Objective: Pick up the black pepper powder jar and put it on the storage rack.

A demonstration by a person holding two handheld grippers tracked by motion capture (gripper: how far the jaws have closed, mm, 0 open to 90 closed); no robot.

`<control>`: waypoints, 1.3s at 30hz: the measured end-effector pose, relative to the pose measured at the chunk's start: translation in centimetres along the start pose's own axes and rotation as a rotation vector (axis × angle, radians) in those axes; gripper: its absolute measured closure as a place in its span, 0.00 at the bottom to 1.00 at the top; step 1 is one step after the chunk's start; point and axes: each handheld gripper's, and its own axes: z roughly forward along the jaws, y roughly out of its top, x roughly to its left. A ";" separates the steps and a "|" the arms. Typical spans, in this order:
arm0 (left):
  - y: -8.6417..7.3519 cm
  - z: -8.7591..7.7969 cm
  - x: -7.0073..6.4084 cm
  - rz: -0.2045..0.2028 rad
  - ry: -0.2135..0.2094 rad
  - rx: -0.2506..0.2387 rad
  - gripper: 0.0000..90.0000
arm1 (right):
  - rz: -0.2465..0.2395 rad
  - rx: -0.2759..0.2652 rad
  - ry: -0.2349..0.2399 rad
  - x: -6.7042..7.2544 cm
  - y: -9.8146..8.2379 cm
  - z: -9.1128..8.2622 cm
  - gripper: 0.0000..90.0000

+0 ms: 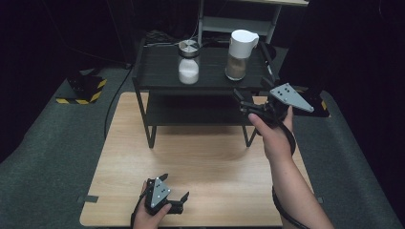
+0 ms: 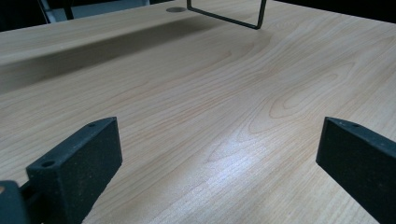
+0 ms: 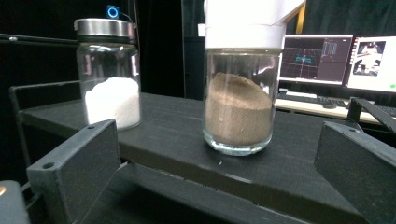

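The black two-jaw left gripper (image 1: 175, 199) sits low in its hand, jaws spread wide; the black right gripper (image 1: 244, 101), forearm outstretched, gapes too.

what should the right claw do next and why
Probably ease the right claw forward and slightly up until its open jaws sit either side of the brown-powder jar. That jar stands upright on the black shelf, centred ahead of the claw but apart from it, so nothing is gripped yet. The left claw rests open, low over the wooden table.
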 end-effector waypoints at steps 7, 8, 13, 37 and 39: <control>0.0 0.0 0.0 -0.002 -0.001 -0.002 0.00 | -0.012 -0.008 0.020 0.2 -1.1 -1.5 0.00; 0.0 0.0 0.0 -0.002 -0.001 -0.002 0.00 | -0.021 -0.008 0.021 0.2 -1.4 -1.8 0.00; 0.0 0.1 -0.1 0.006 -0.003 -0.004 0.00 | -0.025 -0.003 0.037 0.1 -2.5 -3.0 0.00; 0.0 0.3 -0.4 0.025 -0.013 -0.007 0.00 | -0.041 0.072 0.071 -0.5 -11.3 -10.1 0.00; 0.1 0.3 -0.4 0.033 -0.012 -0.005 0.00 | -0.045 0.085 0.069 -0.6 -12.1 -10.7 0.00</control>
